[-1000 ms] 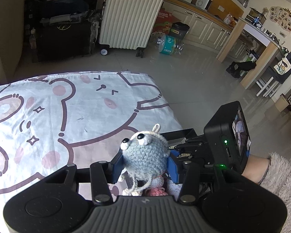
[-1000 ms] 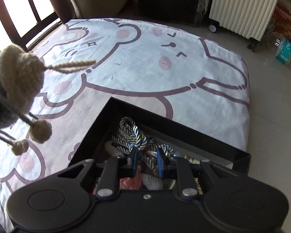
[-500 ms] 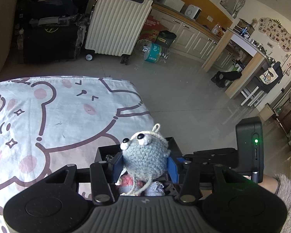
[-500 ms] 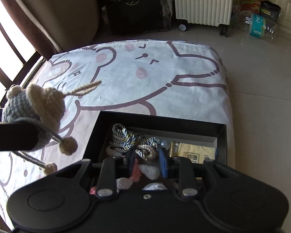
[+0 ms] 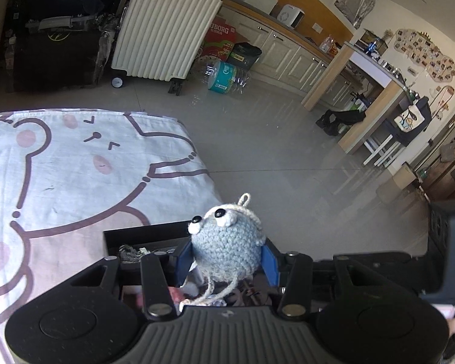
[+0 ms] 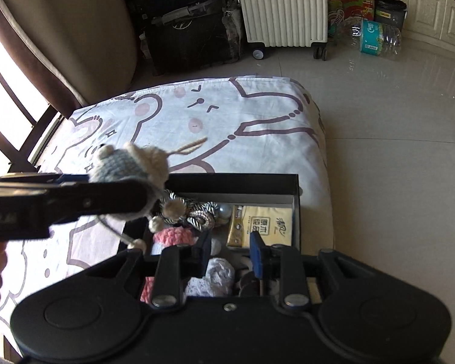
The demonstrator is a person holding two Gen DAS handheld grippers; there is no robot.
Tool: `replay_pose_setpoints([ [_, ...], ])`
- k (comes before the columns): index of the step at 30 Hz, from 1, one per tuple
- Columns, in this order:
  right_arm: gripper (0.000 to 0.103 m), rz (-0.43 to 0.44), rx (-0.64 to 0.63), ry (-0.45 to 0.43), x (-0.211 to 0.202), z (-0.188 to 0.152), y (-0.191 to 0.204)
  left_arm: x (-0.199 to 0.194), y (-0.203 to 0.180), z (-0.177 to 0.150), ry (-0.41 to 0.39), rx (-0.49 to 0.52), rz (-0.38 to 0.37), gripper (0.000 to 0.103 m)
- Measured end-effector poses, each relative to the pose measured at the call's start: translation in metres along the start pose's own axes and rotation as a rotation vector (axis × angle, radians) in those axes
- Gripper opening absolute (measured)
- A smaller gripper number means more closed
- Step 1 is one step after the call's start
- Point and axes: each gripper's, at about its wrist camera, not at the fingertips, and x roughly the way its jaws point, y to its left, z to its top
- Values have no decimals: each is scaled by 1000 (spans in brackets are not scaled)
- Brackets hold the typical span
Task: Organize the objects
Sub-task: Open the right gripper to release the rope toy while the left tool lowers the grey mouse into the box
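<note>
My left gripper (image 5: pixel 227 256) is shut on a blue-grey crocheted toy (image 5: pixel 227 248) with bead eyes and dangling strings. It holds the toy in the air over the near left part of an open black box (image 6: pixel 236 179). The right wrist view shows the toy (image 6: pixel 127 166) from the side, above the box's left edge. My right gripper (image 6: pixel 230 250) is open and empty, above the box's near side. The box holds a braided cord (image 6: pixel 197 212), a pink crocheted piece (image 6: pixel 173 236), a yellow tissue pack (image 6: pixel 262 227) and a white crocheted piece (image 6: pixel 215 276).
The box sits at the right edge of a bed with a white bear-print sheet (image 6: pixel 227 115). Beyond the bed are a tiled floor (image 5: pixel 273 139), a white suitcase (image 5: pixel 163 27), dark bags (image 5: pixel 54 42) and kitchen cabinets (image 5: pixel 288 51).
My left gripper has carried the toy rightward, from over the sheet to over the box. My right gripper has drawn back and its jaws have opened wider.
</note>
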Motion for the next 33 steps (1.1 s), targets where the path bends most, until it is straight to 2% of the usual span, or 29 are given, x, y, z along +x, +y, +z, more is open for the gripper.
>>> replay_pose_setpoints([
  [3, 28, -8, 1, 5, -4, -6, -4, 16, -3, -1, -8, -13, -24, 49],
  [6, 28, -19, 6, 14, -6, -10, -10, 36, -3, -6, 17, -13, -24, 49],
  [12, 28, -36, 11, 22, -14, -20, -19, 68, 11, -22, 109, -4, 43, 49],
  [17, 28, -37, 12, 29, -14, -25, -22, 75, 20, -33, 166, 17, 82, 49],
  [26, 28, -11, 37, 22, -8, -22, -18, 76, -4, -55, 168, 306, 168, 49],
  [29, 28, -5, 43, 17, -9, -19, -16, 75, -4, -60, 163, 340, 156, 49],
  [33, 26, 56, 112, 11, -5, -12, -16, 72, 8, -56, 166, 279, 82, 50],
])
